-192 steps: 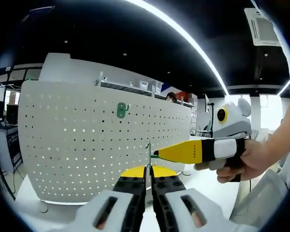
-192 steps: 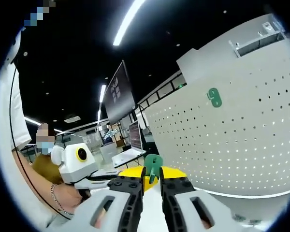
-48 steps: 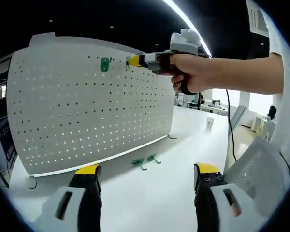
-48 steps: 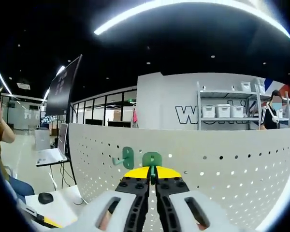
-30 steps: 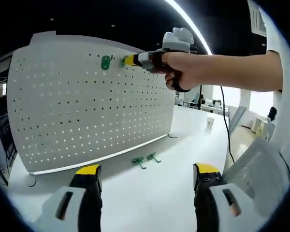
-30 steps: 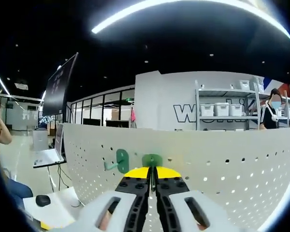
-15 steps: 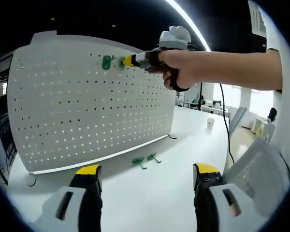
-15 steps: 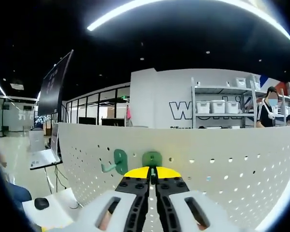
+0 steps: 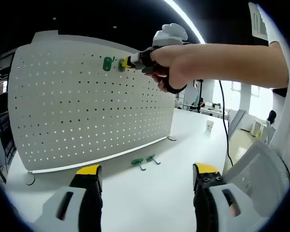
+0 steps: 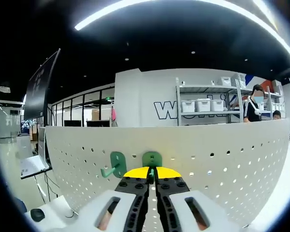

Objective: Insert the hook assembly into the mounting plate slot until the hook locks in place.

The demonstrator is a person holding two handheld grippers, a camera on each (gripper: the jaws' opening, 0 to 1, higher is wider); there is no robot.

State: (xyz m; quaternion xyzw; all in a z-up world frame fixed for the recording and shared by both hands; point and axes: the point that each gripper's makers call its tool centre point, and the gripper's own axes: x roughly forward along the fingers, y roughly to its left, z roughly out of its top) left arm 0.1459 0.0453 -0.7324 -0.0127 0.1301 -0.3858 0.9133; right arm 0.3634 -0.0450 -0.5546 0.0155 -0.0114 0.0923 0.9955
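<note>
Against the pegboard (image 10: 222, 159), right tool (image 10: 151, 180) clamps green hook (image 10: 152, 160); light, stiff plastic, grip its plate. Left tool (image 9: 145, 176) hangs released.

white claw (image 9: 143, 180) bodies, black jaws, yellow tips.

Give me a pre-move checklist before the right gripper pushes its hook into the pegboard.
1. Right gripper shut on the green hook: ok.
2. Hook at the pegboard, beside the mounted hook: ok.
3. Hook's pegs seated in the holes: cannot tell, hidden behind its plate.
4. Left gripper open, low over the table, away from the board: ok.
5. Spare hooks lying on the table, in sight: ok.
</note>
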